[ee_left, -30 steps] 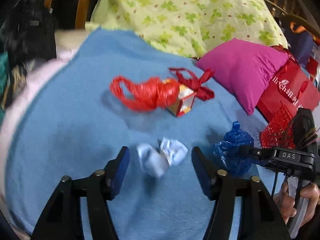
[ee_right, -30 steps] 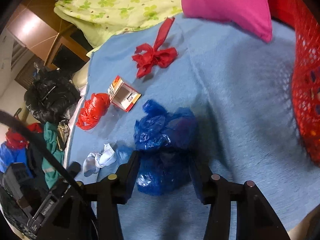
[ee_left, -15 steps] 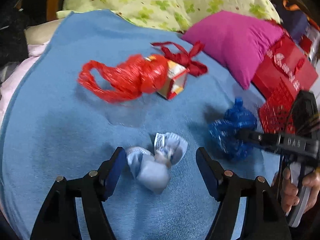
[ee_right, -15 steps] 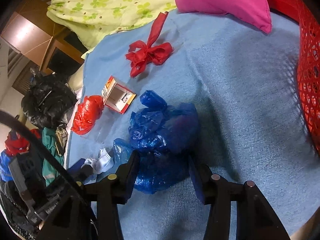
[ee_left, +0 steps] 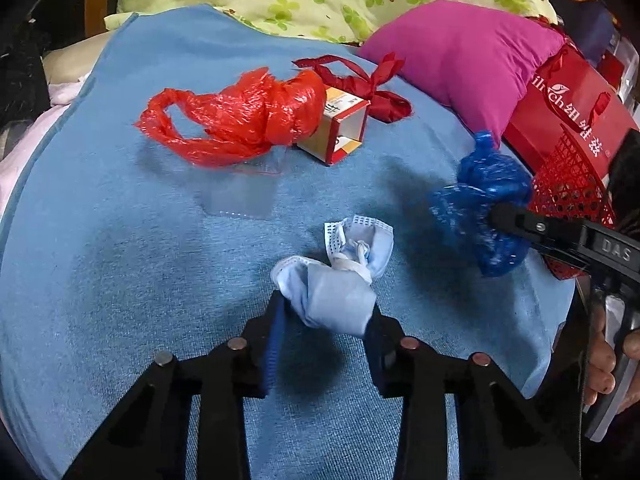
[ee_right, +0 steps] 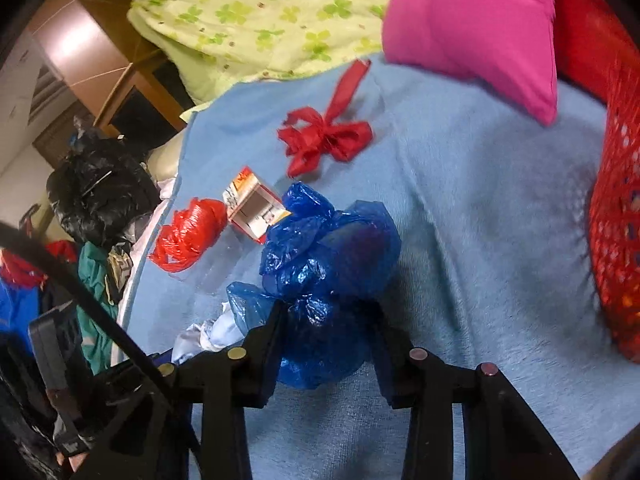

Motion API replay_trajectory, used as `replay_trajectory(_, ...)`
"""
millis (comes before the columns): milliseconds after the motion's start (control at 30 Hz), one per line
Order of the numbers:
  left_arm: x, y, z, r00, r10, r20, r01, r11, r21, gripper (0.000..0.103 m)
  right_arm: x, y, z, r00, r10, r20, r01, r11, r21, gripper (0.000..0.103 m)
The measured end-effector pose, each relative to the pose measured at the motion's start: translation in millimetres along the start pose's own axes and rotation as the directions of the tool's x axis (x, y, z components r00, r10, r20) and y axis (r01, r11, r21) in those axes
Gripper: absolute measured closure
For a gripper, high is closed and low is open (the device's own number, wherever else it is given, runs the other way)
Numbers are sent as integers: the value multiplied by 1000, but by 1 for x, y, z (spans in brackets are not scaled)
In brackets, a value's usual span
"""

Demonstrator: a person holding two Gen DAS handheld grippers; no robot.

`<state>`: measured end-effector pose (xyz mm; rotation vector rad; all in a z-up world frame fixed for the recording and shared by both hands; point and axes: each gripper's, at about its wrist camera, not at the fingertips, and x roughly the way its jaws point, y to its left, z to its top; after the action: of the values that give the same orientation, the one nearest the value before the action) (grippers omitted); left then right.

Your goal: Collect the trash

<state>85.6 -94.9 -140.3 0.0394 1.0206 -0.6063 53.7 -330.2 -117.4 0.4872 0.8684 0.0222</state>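
Observation:
A crumpled light-blue face mask point(ee_left: 340, 280) lies on the blue blanket point(ee_left: 120, 220). My left gripper point(ee_left: 326, 312) is closing on it, and both pads press its lower fold. The mask point(ee_right: 208, 332) also peeks out at the left of the right wrist view. My right gripper point(ee_right: 326, 320) is closing on a knotted blue plastic bag point(ee_right: 332, 252), which is squeezed between its fingers. In the left wrist view that bag point(ee_left: 484, 200) sits at the right. Farther back lie a red plastic bag point(ee_left: 248, 116), a small open carton point(ee_left: 340, 128) and a red ribbon bow point(ee_left: 372, 84).
A red mesh basket point(ee_right: 616, 220) stands at the right edge of the blanket, with a red paper bag point(ee_left: 572, 112) and a pink pillow point(ee_left: 460, 52) behind it. A clear plastic sheet point(ee_left: 240, 200) lies mid-blanket. A green-patterned quilt point(ee_right: 260, 12) lies beyond. Clothes and a black bag point(ee_right: 100, 192) are piled off the left edge.
My left gripper came down around the mask and its jaws narrowed onto it. The right gripper's jaws narrowed on the blue bag, which now bulges above the fingers.

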Motion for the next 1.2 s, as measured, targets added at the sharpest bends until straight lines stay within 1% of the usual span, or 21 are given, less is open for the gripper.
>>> replay_trajectory(200, -2, -9, -3, 1000, 19, 18, -20, 999, 39, 70, -19, -3, 0, 998, -36, 56, 39, 998, -48, 62)
replay_trajectory(367, -13, -13, -6, 998, -3, 56, 1, 999, 40, 70, -40, -3, 0, 993, -19, 117, 29, 996, -84, 62)
replay_trajectory(500, -26, -21, -7, 995, 7, 100, -12, 999, 44, 70, -51, 3, -2, 990, -14, 143, 31, 992, -122, 62)
replay_trajectory(667, -39, -33, -7, 989, 42, 142, -46, 999, 24, 70, -64, 10, -3, 984, -5, 177, 37, 983, -180, 62)
replay_trajectory(767, -47, -46, -3, 981, 103, 163, -111, 993, 40, 70, -76, 14, -5, 977, 0, 214, 48, 975, -218, 62)
replay_trajectory(900, -60, -59, 6, 971, 155, 184, -165, 985, 42, 70, -95, 12, -9, 963, 6, 270, 62, 968, -242, 62)
replay_trajectory(1033, -73, -75, 14, 965, 156, 211, -170, 984, 51, 70, -113, 3, -8, 950, 14, 311, 60, 972, -227, 62)
replay_trajectory(1200, -78, -99, 23, 961, 174, 213, -191, 980, 60, 70, -135, -14, -7, 932, 21, 362, 52, 980, -190, 62)
